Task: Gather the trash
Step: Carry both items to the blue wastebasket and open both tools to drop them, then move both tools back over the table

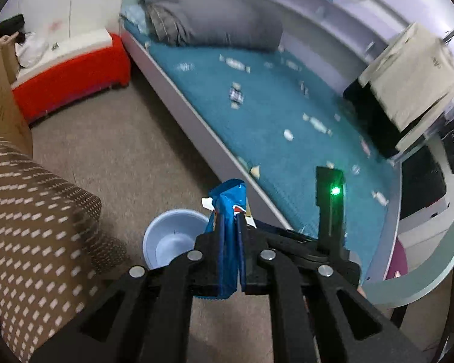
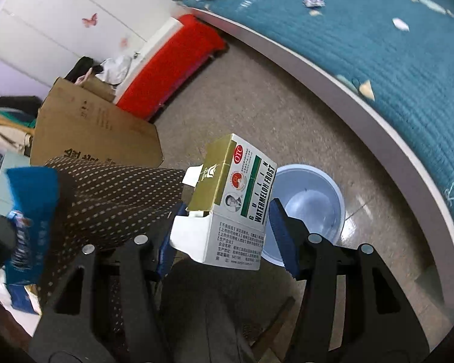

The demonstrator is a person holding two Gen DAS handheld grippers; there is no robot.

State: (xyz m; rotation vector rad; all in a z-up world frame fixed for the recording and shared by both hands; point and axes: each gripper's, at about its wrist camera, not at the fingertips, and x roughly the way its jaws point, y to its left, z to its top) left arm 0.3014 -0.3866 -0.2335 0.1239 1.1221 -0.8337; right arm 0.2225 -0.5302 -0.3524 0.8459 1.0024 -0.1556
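My left gripper (image 1: 228, 227) is shut on a blue snack wrapper (image 1: 227, 208), held upright above the floor beside a pale blue basin (image 1: 169, 242). The wrapper also shows at the left edge of the right wrist view (image 2: 30, 211). My right gripper (image 2: 227, 220) holds a white and gold medicine box (image 2: 230, 202), tilted, its end flap open; the jaws touch its sides. The basin lies on the floor just beyond the box in the right wrist view (image 2: 311, 205). It looks empty inside.
A bed with a teal cover (image 1: 287, 115) carries several scattered scraps and a grey duvet (image 1: 215, 21). A red bench (image 1: 72, 75), a cardboard box (image 2: 87, 133) and a brown dotted sleeve (image 2: 112, 193) are on the left. A desk edge (image 1: 423, 266) stands at the right.
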